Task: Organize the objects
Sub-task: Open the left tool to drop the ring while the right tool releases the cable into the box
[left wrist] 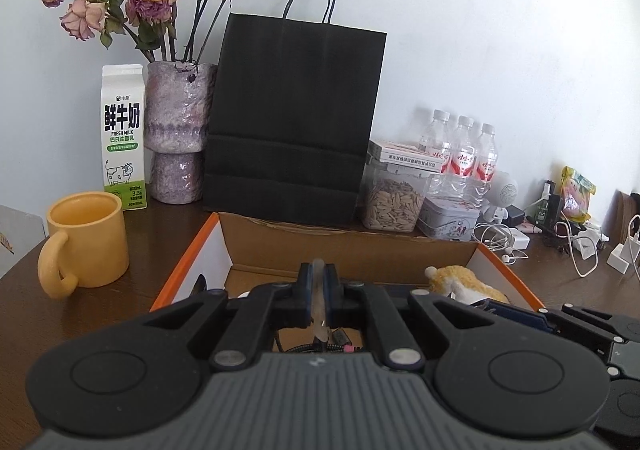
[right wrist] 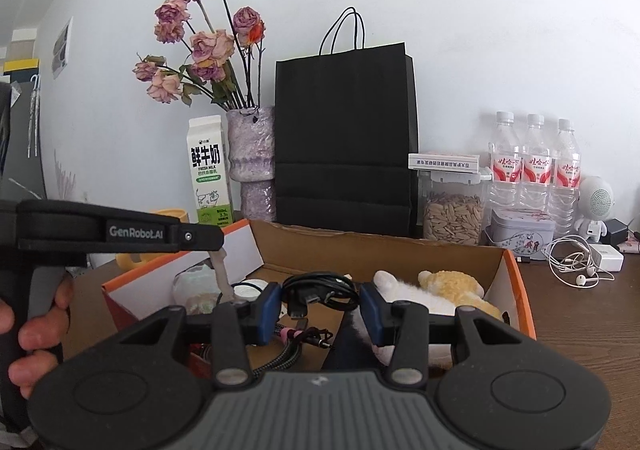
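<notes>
Left gripper [left wrist: 319, 292]: jaws pressed together on a slim translucent stick [left wrist: 319, 306], which stands nearly upright between the pads and hangs over the left end of the cardboard box [left wrist: 352, 246]. Right gripper [right wrist: 320, 308]: jaws part-way apart, closed on a coiled black cable bundle [right wrist: 316, 286], whose plug end droops below the pads, over the middle of the box. A hand [right wrist: 32, 334] grips the left tool's handle.

Risks, as judged from here. The stick is held by a narrow band of its length; a knock against the box wall could pivot it or slide it out. The bundle is loose, so a coil could slip free on release and snag on a pad, or trail over the orange box rim. The two tools work close together above one box and could collide.

Count. In the box: one plush toy [right wrist: 448, 286], one braided cable [right wrist: 280, 358] on the floor, one round white item [right wrist: 250, 286], other contents partly hidden. On the table [left wrist: 24, 310] behind: one yellow mug [left wrist: 86, 238], one milk carton [left wrist: 123, 138], one vase [left wrist: 178, 130] of dried roses, one black paper bag [left wrist: 296, 122], three water bottles [right wrist: 534, 166], one seed jar [right wrist: 452, 216], one tin [right wrist: 522, 230], one tangle of white earphones [right wrist: 576, 266].
</notes>
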